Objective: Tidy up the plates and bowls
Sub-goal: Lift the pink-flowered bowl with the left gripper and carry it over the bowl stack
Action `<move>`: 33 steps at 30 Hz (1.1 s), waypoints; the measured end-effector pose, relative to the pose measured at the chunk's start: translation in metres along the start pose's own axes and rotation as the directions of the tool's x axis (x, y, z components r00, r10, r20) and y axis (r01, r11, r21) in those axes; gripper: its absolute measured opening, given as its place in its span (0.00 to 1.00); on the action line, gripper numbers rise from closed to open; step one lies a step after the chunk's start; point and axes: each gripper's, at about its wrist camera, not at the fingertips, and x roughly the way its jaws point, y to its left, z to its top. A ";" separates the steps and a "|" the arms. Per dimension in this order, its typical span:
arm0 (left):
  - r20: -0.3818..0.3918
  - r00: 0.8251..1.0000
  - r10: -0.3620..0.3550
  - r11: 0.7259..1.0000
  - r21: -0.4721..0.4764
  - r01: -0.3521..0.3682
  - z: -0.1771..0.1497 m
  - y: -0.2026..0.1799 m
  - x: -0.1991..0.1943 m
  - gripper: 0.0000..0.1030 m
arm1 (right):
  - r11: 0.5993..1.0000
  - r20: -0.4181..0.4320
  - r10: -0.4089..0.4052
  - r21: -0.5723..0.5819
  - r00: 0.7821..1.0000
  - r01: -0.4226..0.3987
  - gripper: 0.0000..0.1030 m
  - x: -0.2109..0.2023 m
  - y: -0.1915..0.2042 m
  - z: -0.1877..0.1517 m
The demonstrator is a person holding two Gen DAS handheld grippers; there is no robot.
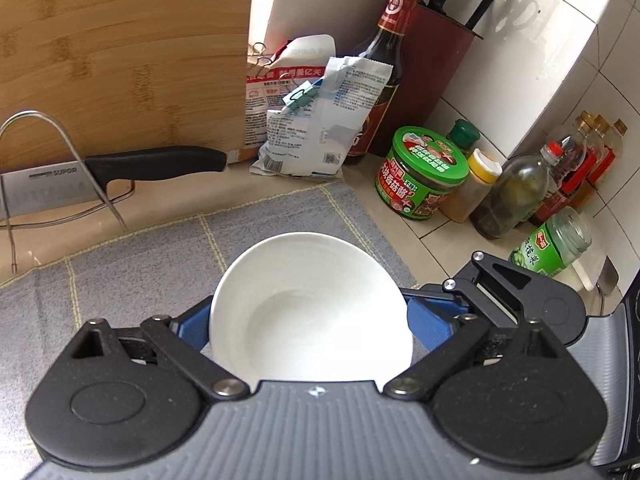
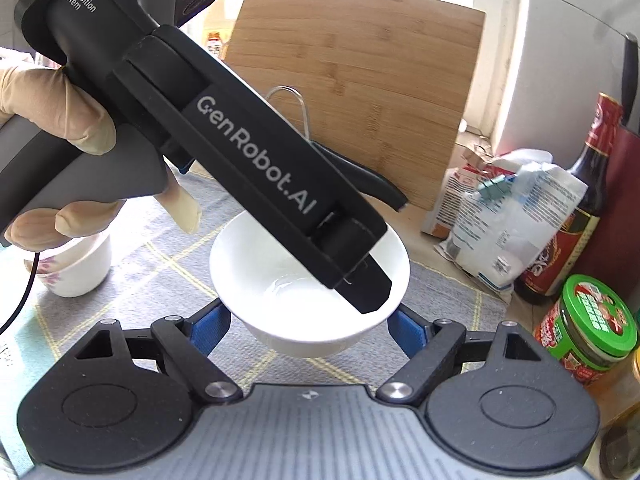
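A plain white bowl (image 1: 310, 308) sits on a grey checked cloth (image 1: 140, 264). In the left wrist view my left gripper (image 1: 308, 320) has its blue pads (image 1: 430, 320) on both sides of the bowl, wide apart; contact is hard to judge. In the right wrist view the same bowl (image 2: 280, 280) lies between my right gripper's (image 2: 308, 326) open blue pads (image 2: 210, 326), just ahead of them. The left gripper's body (image 2: 256, 168) reaches down over the bowl from the upper left. A small flowered white cup (image 2: 76, 266) stands at the left.
A bamboo cutting board (image 1: 120, 52) leans at the back with a cleaver (image 1: 120, 172) in a wire rack. Sachets (image 1: 316, 120), a soy sauce bottle (image 1: 384, 68), a green-lidded jar (image 1: 424, 172) and several condiment bottles (image 1: 516, 196) crowd the right, by a knife block (image 1: 436, 60).
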 end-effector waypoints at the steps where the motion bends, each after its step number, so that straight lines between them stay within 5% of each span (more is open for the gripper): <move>1: 0.004 1.000 0.008 1.000 -0.002 -0.008 -0.003 0.001 -0.005 0.94 | 1.000 -0.001 0.009 -0.003 1.000 -0.009 0.86 -0.001 0.004 0.002; 33: 0.066 0.983 0.168 0.968 -0.200 -0.152 -0.102 0.098 -0.148 0.94 | 0.948 0.001 0.252 -0.200 0.968 -0.246 0.86 0.013 0.164 0.069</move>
